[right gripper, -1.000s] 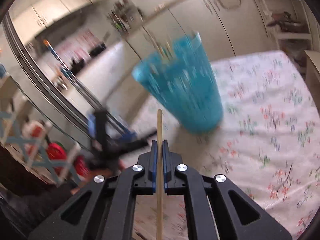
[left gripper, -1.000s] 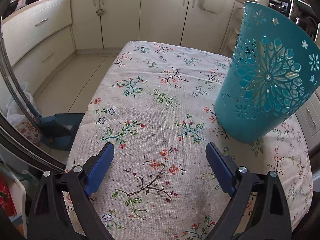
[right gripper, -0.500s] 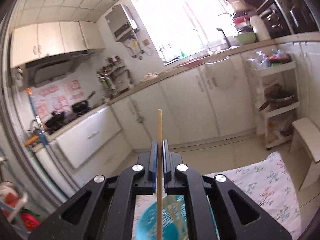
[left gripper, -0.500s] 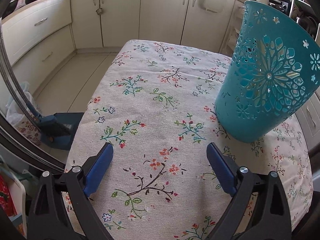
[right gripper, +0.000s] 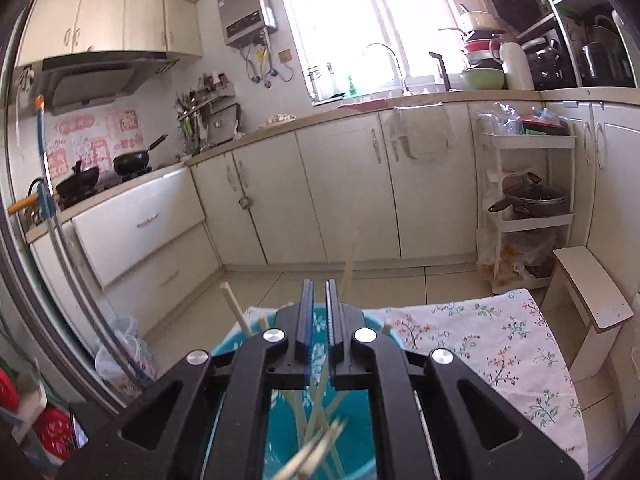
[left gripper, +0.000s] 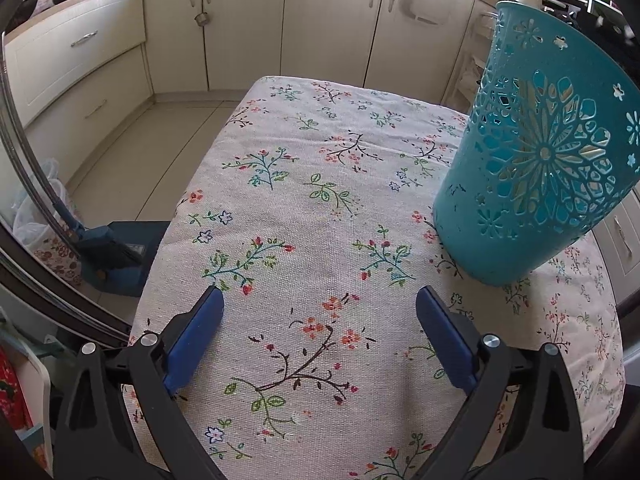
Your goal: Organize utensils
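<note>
A teal cut-out basket (left gripper: 536, 160) stands on the floral tablecloth (left gripper: 300, 200) at the right. My left gripper (left gripper: 318, 308) hovers over the cloth in front of it, jaws wide open and empty. In the right wrist view my right gripper (right gripper: 318, 286) is directly above the basket (right gripper: 356, 420). Its jaws are opening, with a narrow gap and nothing between them. A blurred wooden chopstick (right gripper: 349, 264) stands just right of the fingertips, free of the pads. Several chopsticks (right gripper: 316, 420) lean inside the basket, and one end (right gripper: 234, 308) sticks up at the left.
A blue dustpan and broom (left gripper: 116, 252) sit on the floor left of the table. A pale stool (right gripper: 592, 288) stands by the table's far right corner. A white shelf cart with a pot (right gripper: 528, 204) and cream cabinets (left gripper: 248, 24) line the walls.
The right gripper rose and tipped up over the basket. The chopstick it clamped has left the jaws, which now show a small gap. The left gripper stayed put.
</note>
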The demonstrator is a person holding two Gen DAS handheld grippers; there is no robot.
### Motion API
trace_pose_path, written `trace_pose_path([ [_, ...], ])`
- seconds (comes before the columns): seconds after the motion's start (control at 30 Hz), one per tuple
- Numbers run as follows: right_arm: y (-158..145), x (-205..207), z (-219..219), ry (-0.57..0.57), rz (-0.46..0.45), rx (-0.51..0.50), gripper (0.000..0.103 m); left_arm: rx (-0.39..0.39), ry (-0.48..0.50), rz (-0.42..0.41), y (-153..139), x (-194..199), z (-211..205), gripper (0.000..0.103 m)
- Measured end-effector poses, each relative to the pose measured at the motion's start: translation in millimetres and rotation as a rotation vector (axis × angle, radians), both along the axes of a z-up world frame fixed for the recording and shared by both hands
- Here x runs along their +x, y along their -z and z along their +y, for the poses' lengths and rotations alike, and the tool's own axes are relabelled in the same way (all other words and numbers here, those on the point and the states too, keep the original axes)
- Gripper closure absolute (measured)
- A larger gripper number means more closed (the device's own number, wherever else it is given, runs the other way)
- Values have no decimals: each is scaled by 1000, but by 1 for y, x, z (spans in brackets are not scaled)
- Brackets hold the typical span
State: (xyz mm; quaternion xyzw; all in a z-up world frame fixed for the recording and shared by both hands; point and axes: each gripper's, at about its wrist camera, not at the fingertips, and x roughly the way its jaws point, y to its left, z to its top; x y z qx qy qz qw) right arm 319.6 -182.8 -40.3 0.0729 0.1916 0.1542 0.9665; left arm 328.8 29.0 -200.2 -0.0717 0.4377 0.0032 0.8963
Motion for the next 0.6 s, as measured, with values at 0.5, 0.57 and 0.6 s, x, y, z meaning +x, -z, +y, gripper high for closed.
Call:
trace_pose_path([
  [0.5, 17, -110, -31, -14, 186, -7, 28, 43, -10, 0, -40, -52, -2, 10],
  [0.57, 16, -129, -30, -19, 215, -5, 20, 35, 49, 1, -60, -69, -7, 9],
  [0.6, 14, -136, -29, -20, 223, -5, 18, 35, 69, 1, -68, -76, -9, 9],
])
